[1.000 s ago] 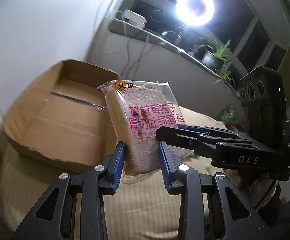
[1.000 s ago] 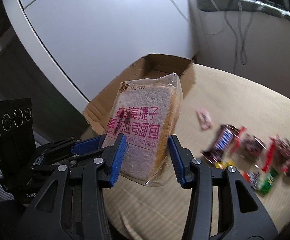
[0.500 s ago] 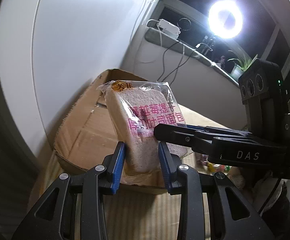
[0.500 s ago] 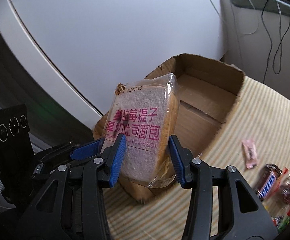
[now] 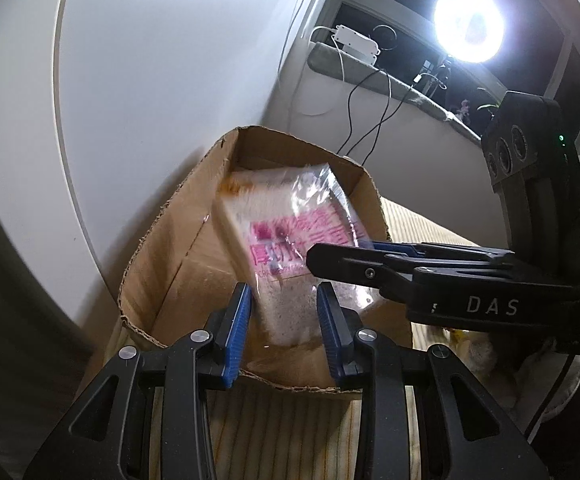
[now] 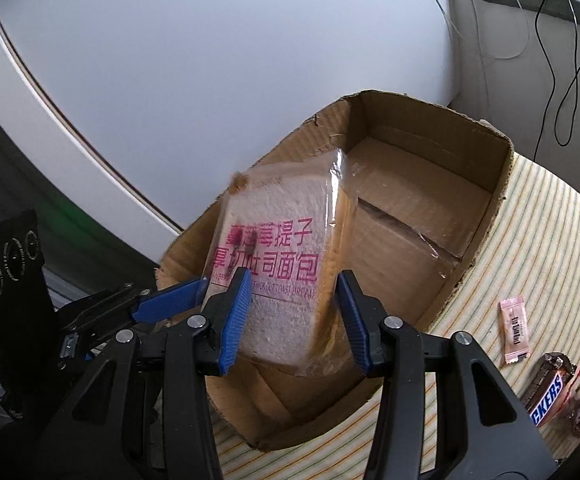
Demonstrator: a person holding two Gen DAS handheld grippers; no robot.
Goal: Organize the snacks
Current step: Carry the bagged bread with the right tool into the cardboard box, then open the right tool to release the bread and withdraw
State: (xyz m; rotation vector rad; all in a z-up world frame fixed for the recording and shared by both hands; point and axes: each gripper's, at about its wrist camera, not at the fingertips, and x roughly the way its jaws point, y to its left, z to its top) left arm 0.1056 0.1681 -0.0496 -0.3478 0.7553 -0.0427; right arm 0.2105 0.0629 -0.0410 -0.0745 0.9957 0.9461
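A clear-wrapped packet of thick-cut toast bread (image 5: 290,220) (image 6: 274,216) with pink lettering hangs upright over the open cardboard box (image 5: 150,240) (image 6: 470,136). Its lower end dips below the box rim. My left gripper (image 5: 284,316) is shut on the packet's bottom edge, blue pads on both faces. My right gripper (image 6: 294,312) is shut on the same packet across its width. In the left wrist view the right gripper (image 5: 330,256) reaches in from the right. In the right wrist view the left gripper (image 6: 178,300) comes in from the lower left. The box floor looks bare.
The box sits on a striped tablecloth (image 6: 530,240) close to a white wall. A pink sachet (image 6: 513,330) and a Snickers bar (image 6: 546,396) with other wrapped snacks lie right of the box. A ring light (image 5: 468,26) and a ledge with a power strip (image 5: 356,40) are behind.
Both grippers have carried the bread packet leftward across the table to the box and lowered it. It was beside the box; now it hangs inside the box opening.
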